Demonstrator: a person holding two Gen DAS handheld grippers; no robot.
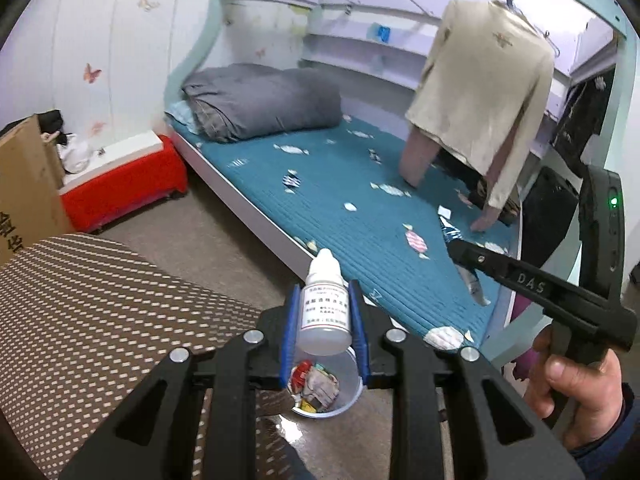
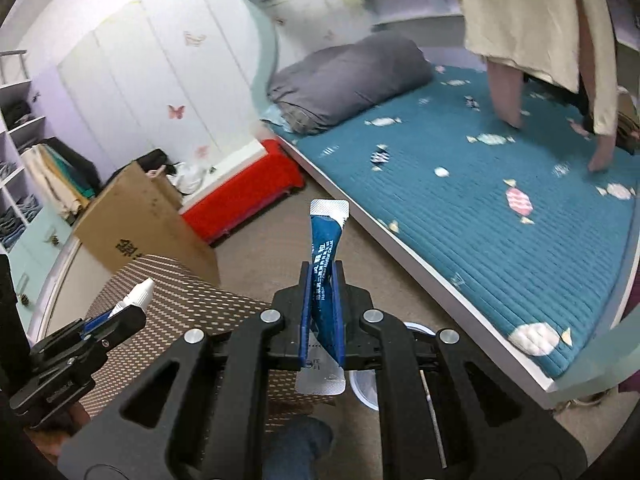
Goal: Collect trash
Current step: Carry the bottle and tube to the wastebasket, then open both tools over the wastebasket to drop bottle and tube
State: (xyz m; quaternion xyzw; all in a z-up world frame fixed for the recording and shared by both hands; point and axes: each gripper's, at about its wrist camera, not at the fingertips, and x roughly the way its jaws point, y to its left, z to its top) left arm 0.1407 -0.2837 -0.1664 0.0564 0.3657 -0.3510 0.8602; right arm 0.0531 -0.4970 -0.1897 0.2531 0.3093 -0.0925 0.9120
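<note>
Blue pads: your left gripper [image 1: 324, 320] has its jaws closed on a small white dropper bottle [image 1: 325, 304], held upright with the cap pointing away from you.
Bin: clear plastic bin [image 1: 352, 394] sits on the floor directly under that bottle; wrappers and scraps lie inside it.
Right gripper [image 2: 322, 312]: jaws pinched tight on a blue sachet [image 2: 325, 256], which stands up past the fingertips; its silver sealed end shows at top and bottom.
Right hand [image 1: 576, 396]: you grip the handle, seen from the left camera, beside the bed edge.
Stool: brown dotted cushion [image 1: 100, 320] just left of the bin.
Floor: grey-brown carpet [image 1: 224, 220] between stool and bed.
Bed: teal quilted cover [image 1: 360, 200] with candy prints; a small white scrap [image 1: 444, 213] lies on it near the hanging sleeve.
Far: cardboard box [image 2: 144, 216], red storage box [image 2: 244, 196], grey folded duvet [image 1: 260, 100], beige jacket [image 1: 488, 92] hanging over the bed.
</note>
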